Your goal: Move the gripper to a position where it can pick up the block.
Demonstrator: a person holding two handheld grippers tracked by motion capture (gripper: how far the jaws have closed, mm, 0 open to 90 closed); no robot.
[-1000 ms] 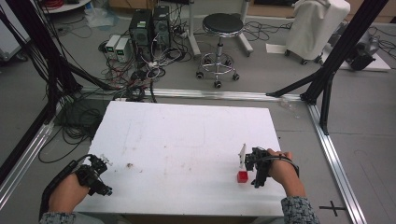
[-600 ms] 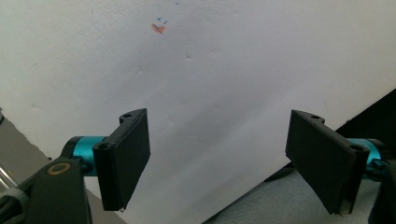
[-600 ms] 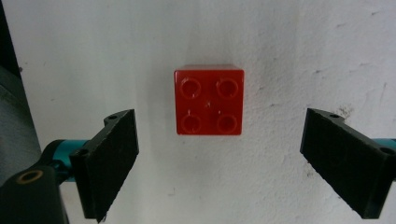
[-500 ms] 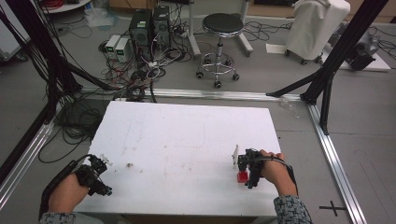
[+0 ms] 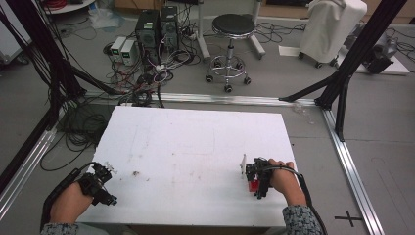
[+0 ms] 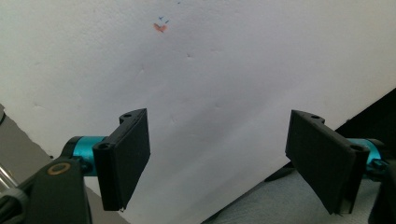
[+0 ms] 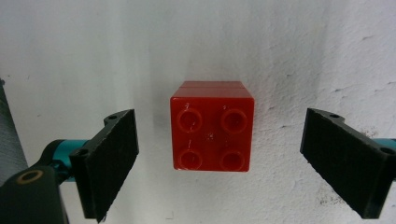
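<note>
High view: your left gripper (image 5: 100, 183) sits at the near left corner of the white counter (image 5: 195, 147), held in your left hand (image 5: 68, 203). Your right gripper (image 5: 258, 177) is over the near right part of the counter, held in your right hand (image 5: 283, 180), with a red brick (image 5: 253, 185) showing directly under it. A small dark speck (image 5: 135, 173) lies on the counter, just to the right of the left gripper. Beyond the counter, a black stool (image 5: 230, 29) and computer towers (image 5: 156, 27) stand on the floor.

Left gripper view: your jaws are spread wide, nothing between them. They look down on bare white counter near its edge. A small orange and blue mark (image 6: 160, 25) is on the surface farther off.

Right gripper view: your jaws are released, spread wide on either side of the red brick (image 7: 212, 126). Neither jaw touches it. The brick rests on the counter, studs facing the camera, four studs visible, roughly centred between the jaws.
</note>
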